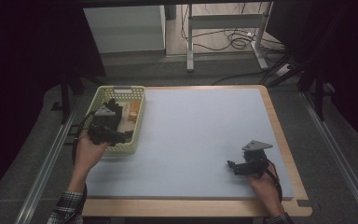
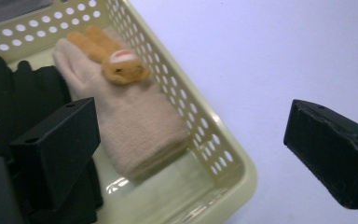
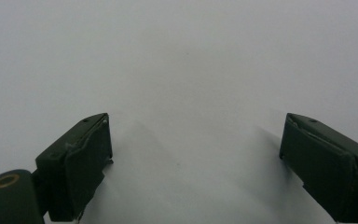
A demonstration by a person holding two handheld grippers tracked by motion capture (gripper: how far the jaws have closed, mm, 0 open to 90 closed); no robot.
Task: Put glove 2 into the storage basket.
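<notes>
A pale yellow perforated basket [image 1: 139, 122] stands at the left of the grey mat [image 1: 200, 135]. Inside it lie a beige knitted glove [image 2: 135, 126] with a small orange plush rabbit [image 2: 119, 65] on it, and black cloth [image 2: 32, 88] beside them. My left gripper [image 1: 119, 128] hovers over the basket's right side, open wide with nothing between its jaws [image 2: 191, 154]. One jaw is over the inside of the basket [image 2: 214, 140], the other over the mat outside it. My right gripper [image 1: 237, 167] rests low at the mat's near right, open [image 3: 196, 163] over bare mat.
The mat lies on a wooden table [image 1: 279, 126] whose edge shows along the right and front. Beyond the table are a metal desk frame [image 1: 223, 37] and cables on the floor. Rails run along both sides of the table.
</notes>
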